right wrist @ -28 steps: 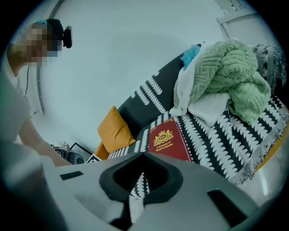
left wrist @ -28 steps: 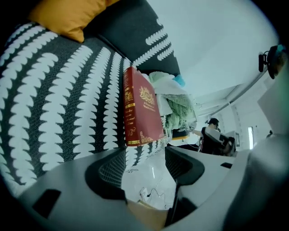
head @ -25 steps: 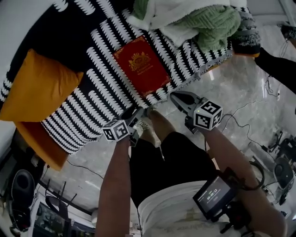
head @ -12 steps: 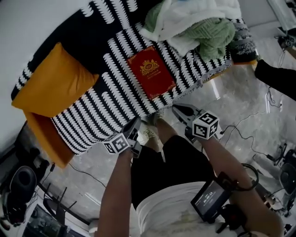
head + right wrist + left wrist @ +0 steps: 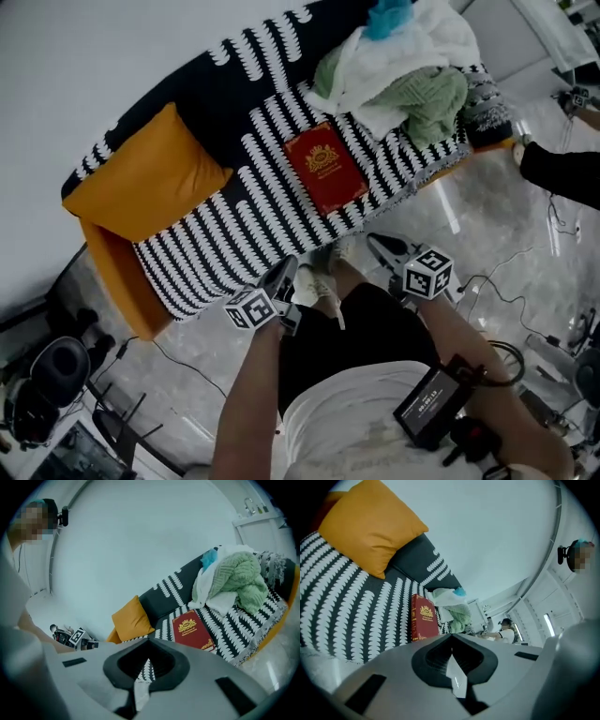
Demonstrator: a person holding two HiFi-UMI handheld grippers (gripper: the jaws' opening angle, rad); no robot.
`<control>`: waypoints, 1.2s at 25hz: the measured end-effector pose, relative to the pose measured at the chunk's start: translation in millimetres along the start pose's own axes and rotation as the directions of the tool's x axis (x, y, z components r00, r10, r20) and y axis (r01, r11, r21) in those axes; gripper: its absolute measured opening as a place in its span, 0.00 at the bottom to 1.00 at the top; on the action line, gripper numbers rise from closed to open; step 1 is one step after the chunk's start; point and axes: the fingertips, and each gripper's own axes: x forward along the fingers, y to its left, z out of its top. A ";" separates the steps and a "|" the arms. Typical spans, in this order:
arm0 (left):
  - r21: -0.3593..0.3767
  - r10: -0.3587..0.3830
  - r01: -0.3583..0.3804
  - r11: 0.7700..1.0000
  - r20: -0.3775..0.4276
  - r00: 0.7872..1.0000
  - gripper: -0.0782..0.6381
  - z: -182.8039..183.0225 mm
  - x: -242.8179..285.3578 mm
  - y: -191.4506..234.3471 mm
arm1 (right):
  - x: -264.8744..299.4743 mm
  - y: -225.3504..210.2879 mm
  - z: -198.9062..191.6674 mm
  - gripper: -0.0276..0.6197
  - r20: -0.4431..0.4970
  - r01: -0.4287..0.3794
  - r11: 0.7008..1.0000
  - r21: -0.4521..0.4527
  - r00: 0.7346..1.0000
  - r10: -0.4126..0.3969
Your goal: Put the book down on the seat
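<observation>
The red book (image 5: 325,169) with a gold crest lies flat on the seat of the sofa (image 5: 234,220), which wears a black-and-white patterned cover. No gripper touches it. The book also shows in the left gripper view (image 5: 423,617) and the right gripper view (image 5: 191,630). My left gripper (image 5: 285,274) hangs over the floor in front of the sofa edge, jaws shut and empty (image 5: 452,641). My right gripper (image 5: 384,251) is level with it to the right, also back from the book, its jaws together with nothing between them (image 5: 147,641).
An orange cushion (image 5: 150,178) leans at the sofa's left end. A heap of white and green blankets (image 5: 403,70) fills the right end, beside the book. Cables (image 5: 525,272) run over the marble floor. Another person's dark sleeve (image 5: 562,169) reaches in at the right.
Both grippers have drawn back from the sofa edge toward my legs, and the sofa sits farther off. The book has stayed flat on the seat.
</observation>
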 end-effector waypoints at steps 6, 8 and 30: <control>0.055 0.021 -0.021 0.998 0.001 1.000 0.12 15.8 -32.5 -21.9 | -25.4 14.4 28.7 0.06 0.040 0.042 0.999 -0.021 0.998 -0.041; 0.077 0.025 -0.026 0.997 0.010 1.000 0.12 23.4 -51.8 -31.0 | -30.3 29.1 37.9 0.06 0.054 0.036 0.999 -0.033 0.998 -0.034; 0.434 0.009 -0.024 0.901 0.037 0.999 0.12 54.8 -105.9 -152.4 | -107.3 134.1 115.1 0.06 0.213 -0.023 0.962 -0.271 0.973 0.083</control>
